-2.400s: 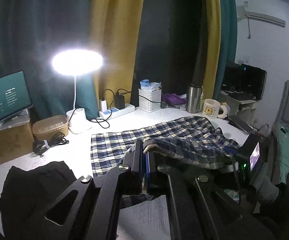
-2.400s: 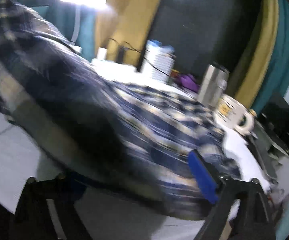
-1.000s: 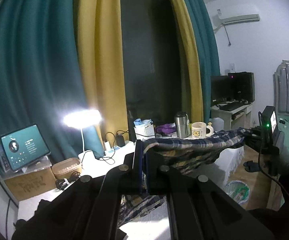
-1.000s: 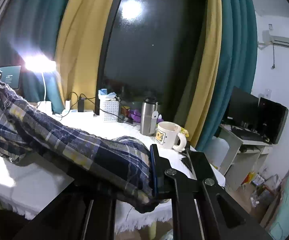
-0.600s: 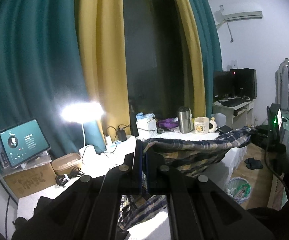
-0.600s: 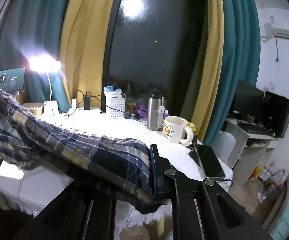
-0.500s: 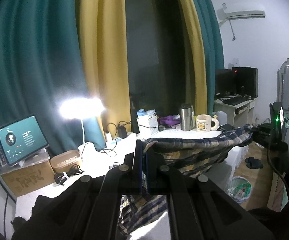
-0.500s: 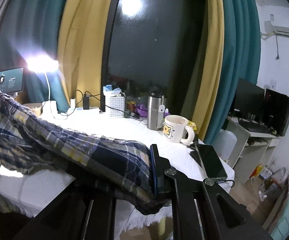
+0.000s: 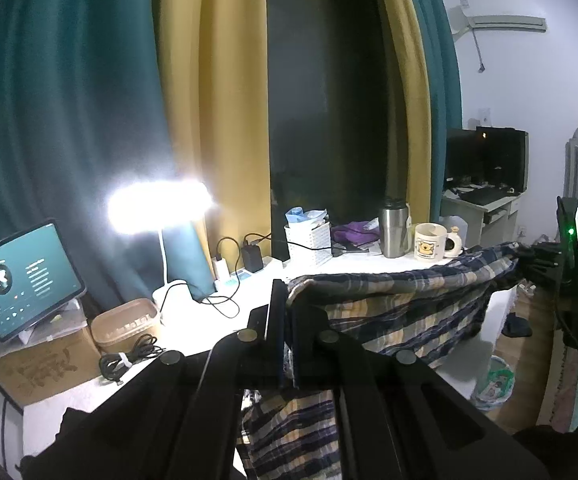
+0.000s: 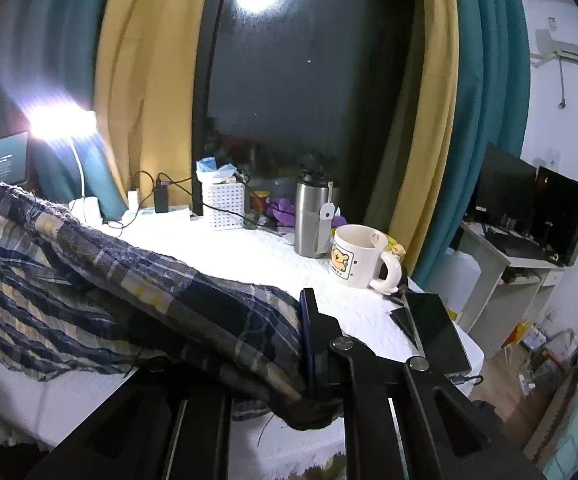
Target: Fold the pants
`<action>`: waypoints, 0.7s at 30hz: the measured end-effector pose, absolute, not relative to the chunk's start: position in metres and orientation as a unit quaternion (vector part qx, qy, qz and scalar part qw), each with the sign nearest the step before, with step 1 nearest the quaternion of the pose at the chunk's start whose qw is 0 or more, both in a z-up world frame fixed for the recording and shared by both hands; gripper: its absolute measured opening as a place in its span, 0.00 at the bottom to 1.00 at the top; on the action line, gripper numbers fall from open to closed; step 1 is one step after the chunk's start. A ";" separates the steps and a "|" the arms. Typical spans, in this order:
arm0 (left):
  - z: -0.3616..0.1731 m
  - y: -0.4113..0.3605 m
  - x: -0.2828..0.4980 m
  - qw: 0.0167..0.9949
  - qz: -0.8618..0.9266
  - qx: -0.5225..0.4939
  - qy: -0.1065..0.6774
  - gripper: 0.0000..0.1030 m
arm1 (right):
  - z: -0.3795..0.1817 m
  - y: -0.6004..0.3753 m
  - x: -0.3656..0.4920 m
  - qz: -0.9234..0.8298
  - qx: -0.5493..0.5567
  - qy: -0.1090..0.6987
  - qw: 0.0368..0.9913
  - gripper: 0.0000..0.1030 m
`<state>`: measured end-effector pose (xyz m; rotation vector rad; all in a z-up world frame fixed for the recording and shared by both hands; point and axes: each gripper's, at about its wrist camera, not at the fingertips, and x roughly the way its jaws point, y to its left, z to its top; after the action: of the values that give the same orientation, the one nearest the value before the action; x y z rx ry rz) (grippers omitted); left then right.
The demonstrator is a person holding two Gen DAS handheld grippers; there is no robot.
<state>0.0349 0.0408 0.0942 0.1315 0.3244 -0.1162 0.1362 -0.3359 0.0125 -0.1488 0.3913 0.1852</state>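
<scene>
Nearest the left wrist camera, the left gripper point(image 9: 285, 312) is clamped on one end of the plaid pants point(image 9: 401, 304), its jaws pressed together on a thin bite of cloth at the top edge. In the right wrist view the right gripper point(image 10: 289, 328) is clamped on a thicker bunch at the other end; only its right finger point(image 10: 309, 332) shows, the other hidden under the fabric. Between the two, the pants hang in the air as a slack span above the white tabletop point(image 10: 257, 256), with the loose lower part drooping in front of the tabletop's near edge.

The step in hand looks like carrying the held edge over the tabletop to lay the cloth down. To do it well, both grips should hold firm and level with each other, with the span drawn taut enough to take out the sag, so the hanging part lands flat rather than bunched. The landing should stay on the bare middle of the tabletop, short of the mug point(image 10: 355, 256), steel tumbler point(image 10: 313, 220) and phone point(image 10: 437, 328) on the right, and the white basket point(image 10: 225, 204), cables and lamp point(image 9: 161, 206) farther back.
</scene>
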 end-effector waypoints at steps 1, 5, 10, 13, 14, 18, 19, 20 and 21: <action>0.094 0.043 0.041 0.983 -0.059 0.064 0.164 0.01 | 0.012 -0.335 0.142 0.092 -0.074 0.198 0.973 0.12; 0.089 0.051 0.064 0.981 -0.057 0.061 0.178 0.01 | 0.011 -0.331 0.160 0.093 -0.077 0.210 0.970 0.12; 0.079 0.062 0.097 0.977 -0.054 0.052 0.201 0.01 | 0.007 -0.326 0.187 0.097 -0.077 0.226 0.966 0.12; 0.071 0.070 0.115 0.974 -0.053 0.047 0.215 0.01 | 0.003 -0.320 0.204 0.099 -0.079 0.237 0.963 0.12; 0.070 0.072 0.119 0.973 -0.052 0.047 0.218 0.01 | 0.002 -0.319 0.209 0.099 -0.080 0.239 0.962 0.12; 0.062 0.078 0.144 0.969 -0.052 0.045 0.236 0.01 | -0.005 -0.314 0.231 0.103 -0.082 0.255 0.958 0.12; 0.058 0.080 0.152 0.968 -0.051 0.043 0.242 0.01 | -0.007 -0.312 0.237 0.104 -0.082 0.260 0.956 0.12; 0.055 0.083 0.156 0.967 -0.051 0.042 0.246 0.01 | -0.009 -0.311 0.242 0.105 -0.083 0.264 0.955 0.12; 0.051 0.086 0.163 0.966 -0.051 0.040 0.252 0.01 | -0.012 -0.309 0.248 0.106 -0.084 0.270 0.953 0.12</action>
<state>0.1626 0.0856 0.0515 0.0817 0.5101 -0.1024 0.2482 -0.3088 -0.0119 -0.1708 0.5483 0.2162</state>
